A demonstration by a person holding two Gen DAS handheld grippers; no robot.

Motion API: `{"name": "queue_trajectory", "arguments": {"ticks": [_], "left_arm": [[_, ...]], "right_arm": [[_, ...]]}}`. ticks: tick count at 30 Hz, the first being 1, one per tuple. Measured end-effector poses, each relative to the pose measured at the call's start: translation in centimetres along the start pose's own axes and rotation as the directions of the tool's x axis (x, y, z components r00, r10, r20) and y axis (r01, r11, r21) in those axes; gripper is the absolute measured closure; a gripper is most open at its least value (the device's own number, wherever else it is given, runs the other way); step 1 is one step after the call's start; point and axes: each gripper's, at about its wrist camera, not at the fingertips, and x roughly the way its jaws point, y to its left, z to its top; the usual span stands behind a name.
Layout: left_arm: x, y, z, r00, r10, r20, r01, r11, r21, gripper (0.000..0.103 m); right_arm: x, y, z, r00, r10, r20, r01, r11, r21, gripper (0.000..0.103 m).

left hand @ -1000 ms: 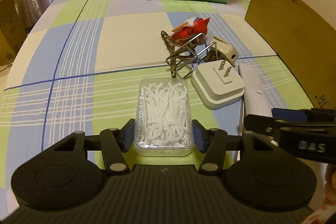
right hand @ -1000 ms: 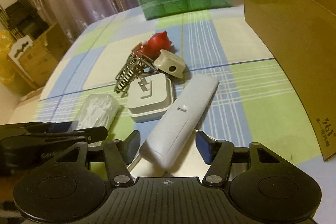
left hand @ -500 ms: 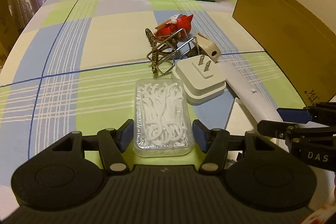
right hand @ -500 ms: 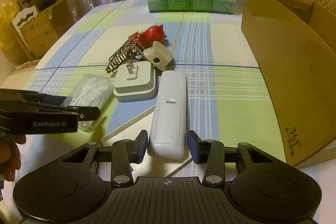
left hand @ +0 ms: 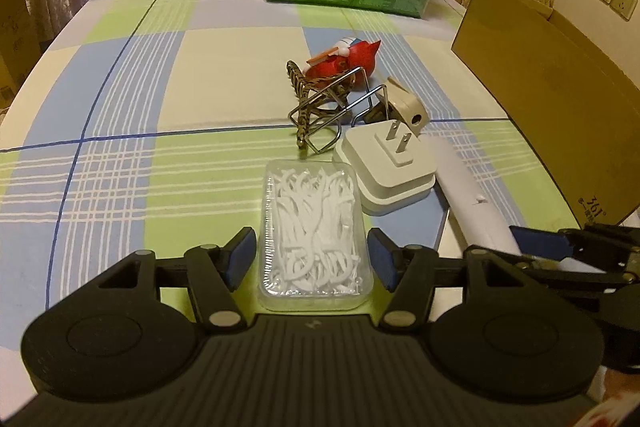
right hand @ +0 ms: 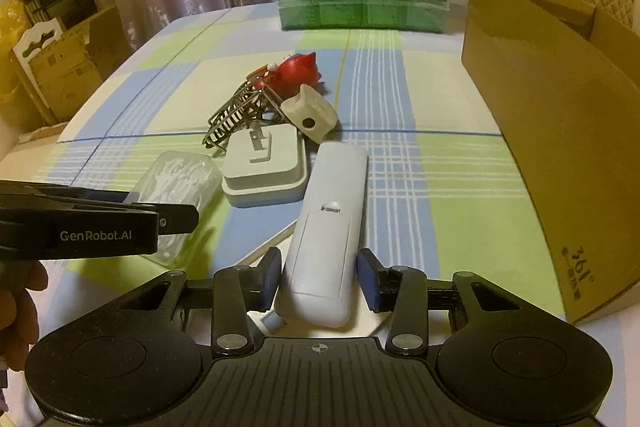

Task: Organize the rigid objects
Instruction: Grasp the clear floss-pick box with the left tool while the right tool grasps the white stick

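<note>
Left claw [left hand: 311,253] straddles the near end of the clear floss-pick box [left hand: 314,231] on the checked counter [left hand: 120,155], jaws apart with a sliver of gap showing each side. Right claw [right hand: 318,279] sits clamped on the near end of the white remote [right hand: 326,235], which lies face down, just right of the white plug adapter [right hand: 264,167]. Beyond: wire rack [right hand: 236,117], beige plug [right hand: 310,115], red toy [right hand: 294,73]; cardboard box [right hand: 560,131] at right.
</note>
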Motion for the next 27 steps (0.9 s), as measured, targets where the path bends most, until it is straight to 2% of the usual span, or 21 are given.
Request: {"name": "queue_trajectory", "arguments": {"ticks": [5, 10, 15, 21, 27], "left_arm": [[0.1, -0.2, -0.1, 1.0, 0.002, -0.003, -0.002, 1.0, 0.008, 0.047], [0.2, -0.3, -0.1, 1.0, 0.006, -0.003, -0.006, 1.0, 0.014, 0.047], [0.3, -0.6, 0.0, 1.0, 0.026, 0.003, -0.026, 0.999, 0.04, 0.047], [0.9, -1.1, -0.2, 0.998, 0.056, -0.001, -0.055, 0.995, 0.077, 0.049], [0.4, -0.7, -0.3, 0.999, 0.047, -0.001, -0.047, 0.997, 0.054, 0.051]], "right_arm": [[0.3, 0.0, 0.1, 1.0, 0.002, 0.002, -0.002, 1.0, -0.022, 0.064], [-0.2, 0.0, -0.7, 0.999, -0.03, -0.011, 0.028, 0.988, -0.151, 0.066], [-0.4, -1.0, -1.1, 1.0, -0.023, -0.002, 0.023, 0.994, -0.107, 0.066], [-0.2, -0.5, -1.1, 0.999, -0.03, 0.015, 0.031, 0.991, -0.126, 0.066], [-1.0, -1.0, -1.3, 0.999, -0.013, 0.041, 0.017, 0.993, -0.119, 0.067]]}}
